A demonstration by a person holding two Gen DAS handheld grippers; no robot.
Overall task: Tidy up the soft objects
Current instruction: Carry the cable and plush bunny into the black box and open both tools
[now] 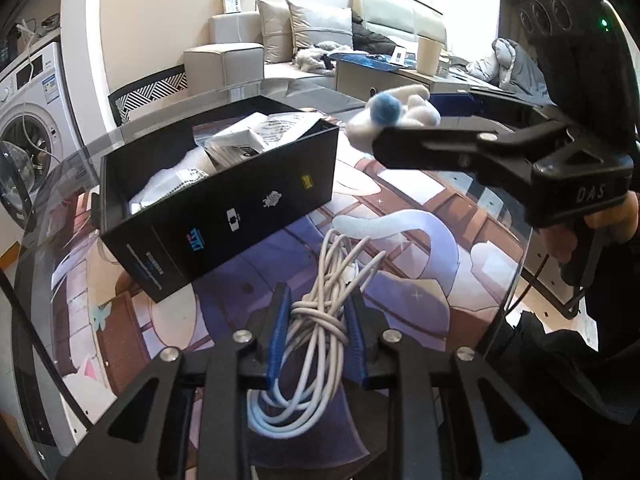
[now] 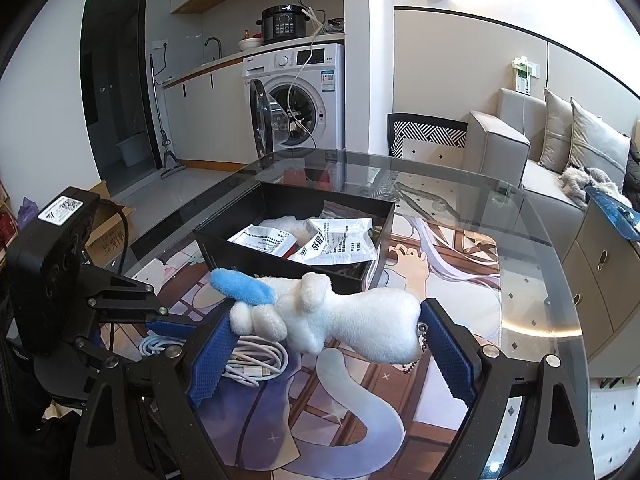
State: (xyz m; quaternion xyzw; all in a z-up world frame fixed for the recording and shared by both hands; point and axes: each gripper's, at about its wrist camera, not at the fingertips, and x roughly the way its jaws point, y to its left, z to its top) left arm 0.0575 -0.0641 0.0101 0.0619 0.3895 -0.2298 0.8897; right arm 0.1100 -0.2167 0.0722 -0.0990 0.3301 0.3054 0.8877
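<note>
A coiled white cable (image 1: 320,332) lies on the glass table, and my left gripper (image 1: 318,300) is shut on it, blue pads pressing both sides of the bundle. In the right wrist view the same cable (image 2: 256,356) shows under the left gripper (image 2: 172,322). My right gripper (image 2: 328,308) is shut on a white plush toy (image 2: 352,320) with a blue tail, gripped lengthwise between wide-set pads above the table. From the left wrist view the plush toy (image 1: 400,116) hangs just right of the black box (image 1: 224,208).
The open black box (image 2: 288,200) holds white printed packets (image 2: 340,240) and something white and fluffy. The round glass table (image 2: 520,280) lies over a printed mat. A sofa (image 2: 500,140), a low cabinet (image 2: 600,260) and a washing machine (image 2: 296,92) stand around it.
</note>
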